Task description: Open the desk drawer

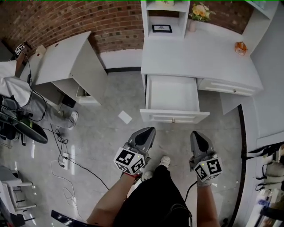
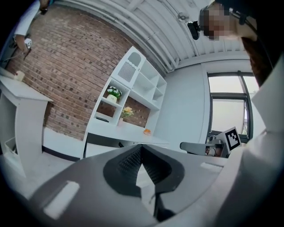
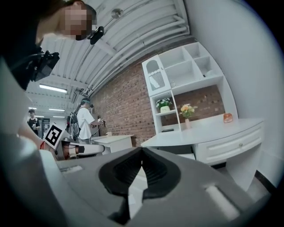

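Note:
The white desk (image 1: 195,57) stands ahead of me, and its left drawer (image 1: 174,117) is pulled far out; the inside looks empty. The drawer to its right (image 1: 228,87) is closed. My left gripper (image 1: 148,130) hangs over the floor a little in front of the open drawer's front panel, jaws together with nothing between them. My right gripper (image 1: 195,133) is level with it, just below the drawer's right corner, also shut and empty. In the left gripper view the left gripper (image 2: 142,146) points at the desk (image 2: 124,138); the right gripper (image 3: 142,149) does the same in its view.
A second white desk (image 1: 66,57) stands at the left, with a chair and cables (image 1: 62,150) on the floor nearby. A paper sheet (image 1: 125,117) lies on the tiles. A flower vase (image 1: 198,13) and an orange object (image 1: 240,47) sit on the desk. A person (image 3: 84,119) stands far back.

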Tool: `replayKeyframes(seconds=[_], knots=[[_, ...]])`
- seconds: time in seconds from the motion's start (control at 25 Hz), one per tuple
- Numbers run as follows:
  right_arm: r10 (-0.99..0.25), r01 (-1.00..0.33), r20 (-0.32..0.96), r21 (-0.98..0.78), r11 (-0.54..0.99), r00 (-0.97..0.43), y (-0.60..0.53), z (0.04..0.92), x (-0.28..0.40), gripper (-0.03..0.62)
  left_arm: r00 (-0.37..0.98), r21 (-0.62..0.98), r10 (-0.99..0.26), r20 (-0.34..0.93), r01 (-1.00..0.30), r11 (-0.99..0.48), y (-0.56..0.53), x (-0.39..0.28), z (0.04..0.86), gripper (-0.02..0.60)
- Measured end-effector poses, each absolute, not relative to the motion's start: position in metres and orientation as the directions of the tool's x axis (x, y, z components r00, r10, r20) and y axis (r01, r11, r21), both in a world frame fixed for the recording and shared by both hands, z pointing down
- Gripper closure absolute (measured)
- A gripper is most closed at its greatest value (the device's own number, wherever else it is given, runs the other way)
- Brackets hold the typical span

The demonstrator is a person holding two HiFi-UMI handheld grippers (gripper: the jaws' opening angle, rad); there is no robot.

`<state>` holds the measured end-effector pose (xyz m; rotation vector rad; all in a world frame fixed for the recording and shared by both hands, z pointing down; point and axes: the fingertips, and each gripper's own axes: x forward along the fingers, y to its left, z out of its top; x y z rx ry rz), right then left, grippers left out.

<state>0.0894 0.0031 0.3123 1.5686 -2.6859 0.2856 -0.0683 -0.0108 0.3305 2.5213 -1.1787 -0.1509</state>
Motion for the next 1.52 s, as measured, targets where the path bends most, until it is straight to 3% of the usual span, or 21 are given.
replayKeyframes(seconds=[0.24,0.96,1.52], knots=[[-0.851,-0.855,0.096,-0.096,0.509,-0.517,0.032,0.264,0.088,0.591,0.643,0.276,-0.766,0.012,-0.738,-0.615,0.008,-0.079,0.28,0.581],[-0.787,-0.783,0.054,-0.157,0.602,-0.615,0.087,0.204,0.069,0.591,0.625,0.292,-0.781,0.006,-0.748,-0.596,0.067,-0.118,0.23,0.581],[-0.804,-0.801,0.041,-0.126,0.585,-0.594,0.1,0.179,0.067,0.537,0.662,0.242,-0.749,-0.011,-0.725,-0.645,0.088,-0.119,0.197,0.581]])
